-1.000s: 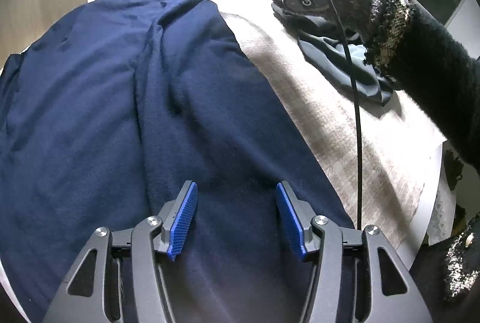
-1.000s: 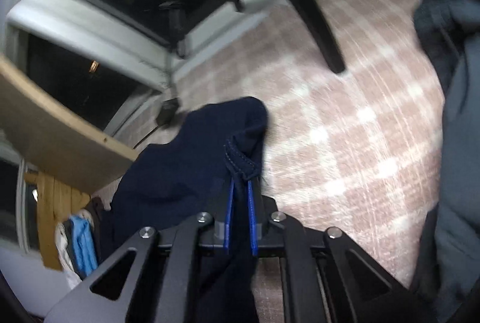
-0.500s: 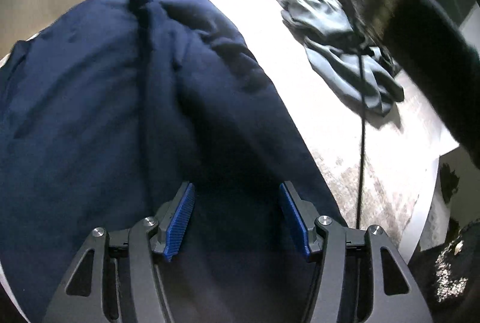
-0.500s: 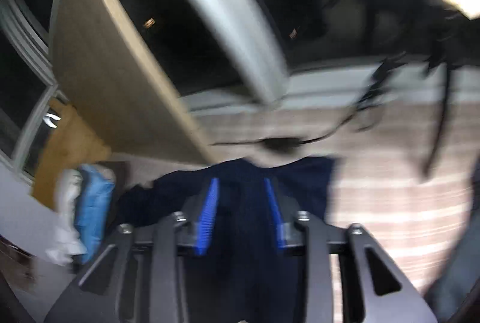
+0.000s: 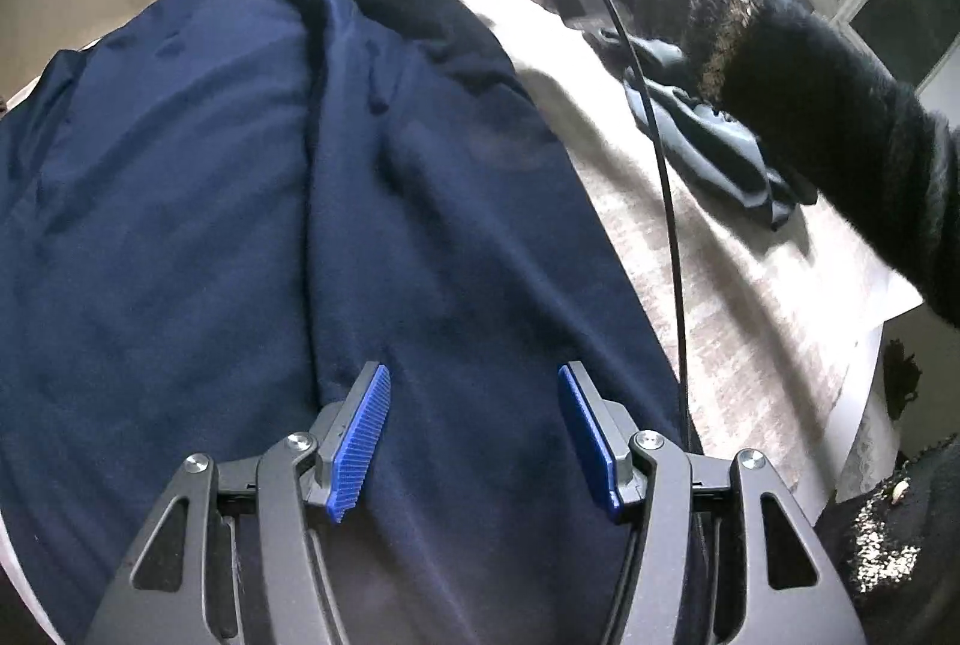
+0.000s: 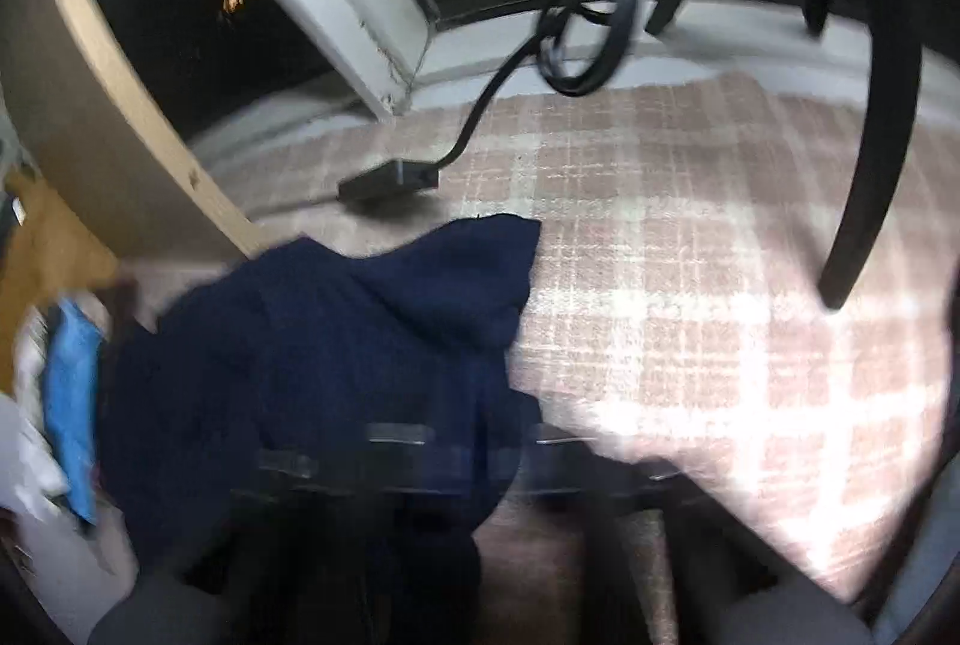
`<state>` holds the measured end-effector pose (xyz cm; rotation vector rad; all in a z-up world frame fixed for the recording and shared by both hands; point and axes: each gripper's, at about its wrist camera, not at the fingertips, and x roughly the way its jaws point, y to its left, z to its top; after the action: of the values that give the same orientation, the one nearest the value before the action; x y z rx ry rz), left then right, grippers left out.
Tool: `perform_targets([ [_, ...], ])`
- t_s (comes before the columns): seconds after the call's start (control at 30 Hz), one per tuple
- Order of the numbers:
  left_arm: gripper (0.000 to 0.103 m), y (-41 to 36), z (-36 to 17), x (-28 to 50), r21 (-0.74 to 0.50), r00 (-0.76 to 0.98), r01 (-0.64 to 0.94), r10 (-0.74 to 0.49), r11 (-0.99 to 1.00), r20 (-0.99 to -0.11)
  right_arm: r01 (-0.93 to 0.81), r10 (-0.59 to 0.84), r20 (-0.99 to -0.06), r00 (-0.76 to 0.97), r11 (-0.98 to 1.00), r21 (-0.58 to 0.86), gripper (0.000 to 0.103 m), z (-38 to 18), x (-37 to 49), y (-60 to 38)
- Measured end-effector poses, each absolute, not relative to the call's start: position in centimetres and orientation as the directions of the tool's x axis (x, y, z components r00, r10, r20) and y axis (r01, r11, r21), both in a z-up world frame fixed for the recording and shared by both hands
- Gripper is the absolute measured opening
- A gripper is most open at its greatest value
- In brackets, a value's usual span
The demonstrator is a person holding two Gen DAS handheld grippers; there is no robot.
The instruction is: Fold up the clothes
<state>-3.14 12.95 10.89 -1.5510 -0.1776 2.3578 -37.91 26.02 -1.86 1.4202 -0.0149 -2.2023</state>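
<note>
A navy garment [image 5: 240, 225] lies spread over the table with long creases down its middle. My left gripper [image 5: 474, 435] hovers just over its near part, open, blue pads apart and nothing pinched. At the far end a person's dark-sleeved arm [image 5: 810, 105] reaches over the garment's far corner. In the right wrist view that corner of the navy garment [image 6: 360, 345] lies bunched on the checked cloth. My right gripper [image 6: 474, 459] is a dark motion blur low in that view. Its jaws read as shut, and I cannot tell whether cloth is caught between them.
A grey-blue garment [image 5: 720, 153] lies crumpled on the checked tablecloth [image 5: 750, 315] to the right. A black cable with an adapter box [image 6: 390, 180] lies beyond the navy corner, near the window sill. A curved black leg [image 6: 870, 165] stands at the right. Blue and white items [image 6: 72, 405] sit off the left edge.
The right gripper let go of the navy corner it pinched, opened, then swung and rolled into a blur. The corner now lies on the table. The left gripper kept its place.
</note>
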Motion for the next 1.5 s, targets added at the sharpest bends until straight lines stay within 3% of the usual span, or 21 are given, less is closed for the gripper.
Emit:
perform_targets([
  [0.2, 0.056, 11.1, 11.5, -2.8, -0.309, -0.396, -0.115, 0.329, -0.944, -0.857, 0.408, -0.299, -0.88, -0.369, -0.903, 0.136, 0.01, -0.9, -39.0, 26.4],
  [0.3, 0.056, 10.8, 12.6, -3.0, -0.273, -0.422, -0.115, 0.295, -0.955, -0.857, 0.423, -0.364, -0.82, -0.442, -0.891, 0.168, 0.017, 1.8, -37.0, 27.7],
  [0.43, 0.056, 10.0, 13.3, -2.7, -0.302, -0.444, -0.107, 0.317, -0.947, -0.838, 0.561, -0.555, -0.768, -0.32, -0.764, 0.318, 0.017, 3.5, -32.2, 27.5],
  [0.5, 0.056, 9.5, 12.7, -2.7, -0.3, -0.434, -0.095, 0.311, -0.949, -0.846, 0.65, -0.585, -0.786, -0.202, -0.68, 0.339, 0.017, 2.4, -29.2, 26.1],
  [0.57, 0.056, 9.3, 12.1, -2.6, -0.281, -0.426, -0.086, 0.29, -0.956, -0.857, 0.703, -0.558, -0.818, -0.14, -0.637, 0.315, 0.017, 0.3, -27.8, 24.6],
  [0.6, 0.056, 9.3, 11.8, -2.5, -0.248, -0.423, -0.083, 0.259, -0.965, -0.868, 0.718, -0.508, -0.845, -0.168, -0.651, 0.248, 0.016, -0.5, -27.6, 24.3],
  [0.63, 0.055, 9.1, 11.7, -2.2, -0.195, -0.414, -0.075, 0.208, -0.978, -0.886, 0.711, -0.447, -0.866, -0.224, -0.683, 0.169, 0.009, -1.2, -27.9, 24.5],
  [0.7, 0.053, 8.6, 12.0, -1.3, -0.152, -0.414, -0.06, 0.164, -0.986, -0.895, 0.654, -0.435, -0.859, -0.272, -0.738, 0.166, 0.006, -0.8, -29.2, 26.3],
  [0.77, 0.053, 8.2, 13.0, -0.1, -0.16, -0.429, -0.046, 0.164, -0.986, -0.888, 0.573, -0.453, -0.833, -0.318, -0.792, 0.212, 0.016, 0.7, -30.5, 28.8],
  [0.83, 0.054, 9.4, 14.2, 0.9, -0.18, -0.449, -0.066, 0.191, -0.981, -0.873, 0.541, -0.468, -0.822, -0.324, -0.805, 0.245, 0.045, 1.6, -31.3, 30.4],
  [0.87, 0.055, 10.4, 14.6, 1.3, -0.194, -0.455, -0.08, 0.209, -0.978, -0.865, 0.536, -0.475, -0.822, -0.315, -0.804, 0.259, 0.048, 1.8, -31.7, 30.8],
  [1.0, 0.057, 16.9, 13.6, 1.8, -0.331, -0.417, -0.167, 0.371, -0.929, -0.83, 0.512, -0.503, -0.826, -0.253, -0.794, 0.327, 0.048, 0.4, -33.5, 30.0],
  [1.1, 0.057, 22.0, 11.4, 2.0, -0.244, -0.363, -0.264, 0.33, -0.933, -0.871, 0.465, -0.532, -0.824, -0.197, -0.79, 0.399, 0.048, -1.6, -34.3, 28.8],
  [1.17, 0.062, 23.0, 10.6, 2.7, -0.226, -0.364, -0.298, 0.329, -0.927, -0.871, 0.491, -0.451, -0.854, -0.259, -0.823, 0.286, 0.044, -1.7, -34.1, 28.0],
  [1.23, 0.076, 23.5, 10.4, 3.5, -0.251, -0.371, -0.332, 0.37, -0.909, -0.851, 0.518, -0.328, -0.874, -0.357, -0.849, 0.107, 0.013, -1.4, -33.6, 27.0],
  [1.3, 0.079, 23.9, 10.5, 4.3, -0.275, -0.341, -0.361, 0.401, -0.891, -0.85, 0.52, -0.244, -0.871, -0.426, -0.854, -0.015, 0.015, -1.0, -33.3, 26.5],
  [1.33, 0.075, 24.1, 10.6, 4.7, -0.283, -0.322, -0.373, 0.41, -0.883, -0.853, 0.51, -0.266, -0.873, -0.41, -0.86, 0.022, 0.016, -0.6, -33.3, 27.0],
  [1.37, 0.065, 23.8, 11.0, 5.1, -0.328, -0.292, -0.369, 0.443, -0.87, -0.847, 0.5, -0.288, -0.873, -0.394, -0.864, 0.059, 0.016, -0.2, -33.3, 27.6],
  [1.43, 0.063, 21.6, 12.2, 6.0, -0.426, -0.284, -0.295, 0.504, -0.855, -0.815, 0.485, -0.348, -0.867, -0.358, -0.862, 0.145, 0.017, 1.1, -32.8, 28.9],
  [1.5, 0.063, 18.6, 13.7, 7.3, -0.446, -0.336, -0.216, 0.495, -0.869, -0.801, 0.494, -0.456, -0.836, -0.306, -0.826, 0.269, 0.02, 3.6, -30.5, 31.1],
])
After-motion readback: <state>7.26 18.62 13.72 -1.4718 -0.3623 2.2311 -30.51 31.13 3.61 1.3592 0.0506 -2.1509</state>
